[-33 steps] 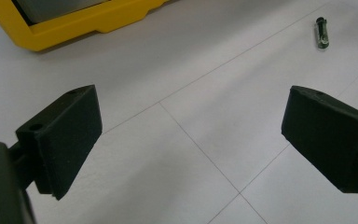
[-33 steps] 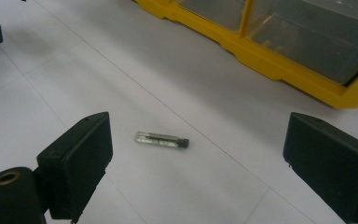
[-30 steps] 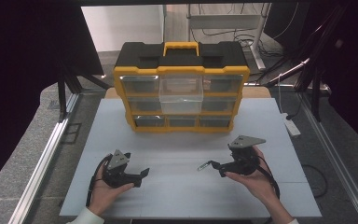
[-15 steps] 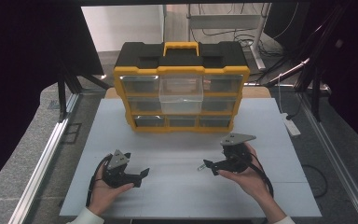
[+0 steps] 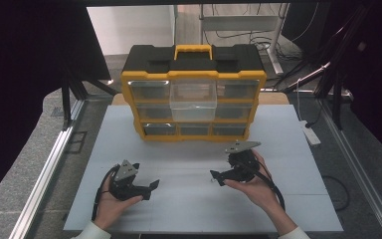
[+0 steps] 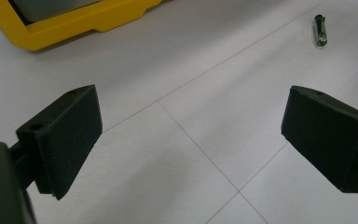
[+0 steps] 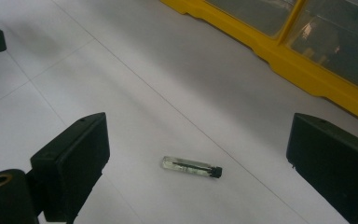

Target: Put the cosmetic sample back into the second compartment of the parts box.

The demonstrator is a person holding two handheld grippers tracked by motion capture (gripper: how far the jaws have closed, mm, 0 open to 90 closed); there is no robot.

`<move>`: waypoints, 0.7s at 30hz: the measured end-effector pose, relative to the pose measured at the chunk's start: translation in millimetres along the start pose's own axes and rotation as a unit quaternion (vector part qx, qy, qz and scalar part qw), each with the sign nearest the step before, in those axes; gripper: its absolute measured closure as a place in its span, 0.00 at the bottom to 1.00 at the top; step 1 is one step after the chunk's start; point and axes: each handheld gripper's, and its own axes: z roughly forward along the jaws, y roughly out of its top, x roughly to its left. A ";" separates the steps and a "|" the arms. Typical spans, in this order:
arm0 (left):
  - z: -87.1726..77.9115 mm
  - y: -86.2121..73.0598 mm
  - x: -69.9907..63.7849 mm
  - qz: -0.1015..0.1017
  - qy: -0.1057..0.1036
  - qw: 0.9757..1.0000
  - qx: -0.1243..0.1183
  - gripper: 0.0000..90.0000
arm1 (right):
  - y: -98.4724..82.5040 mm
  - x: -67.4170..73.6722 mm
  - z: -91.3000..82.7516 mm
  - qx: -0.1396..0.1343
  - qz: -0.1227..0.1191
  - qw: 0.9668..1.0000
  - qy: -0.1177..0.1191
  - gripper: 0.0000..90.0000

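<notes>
A tiny glass tube [image 7: 191,166] lay flat on the white table [image 5: 189,209], in the open part in front of the yellow box. It was see-through, with a dark cap at 1 end, and it looked thin and easy to roll. In the left gripper view it showed as a small dark stick [image 6: 320,30] far off.

The right gripper [image 7: 200,154] hung just over the tube with its 2 black jaws spread wide, 1 on each side, and nothing between them but the tube lying below. I think the person held it that way so the jaws could come down around the tube and pinch it.

The left gripper [image 6: 189,140] was wide open too, with nothing in it, well apart from the tube. It seemed to be waiting.

The yellow box [image 5: 194,94] with its little drawers stood at the back of the table. 1 clear drawer [image 5: 193,99] in the middle stuck out, maybe ready for the tube.
</notes>
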 end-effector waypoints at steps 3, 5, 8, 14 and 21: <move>-0.1 -0.1 0.0 0.000 0.001 1.000 0.000 0.06 | 1.2 -0.3 2.3 0.003 0.009 1.000 -0.002 0.07; -0.2 -0.1 -0.1 0.000 0.002 1.000 0.000 0.06 | 2.4 -0.1 3.8 0.005 0.014 1.000 -0.005 0.07; -0.4 -0.2 -0.5 -0.001 0.002 1.000 -0.001 0.06 | 3.3 1.1 6.6 0.012 0.018 1.000 -0.008 0.07; 0.1 -0.2 0.3 0.001 0.000 1.000 0.001 0.06 | 2.9 1.0 17.2 0.031 0.021 0.999 -0.010 0.07; -1.5 -0.1 0.1 0.002 -0.002 1.000 -0.001 0.06 | -1.5 2.2 38.3 0.066 0.025 0.997 -0.017 0.07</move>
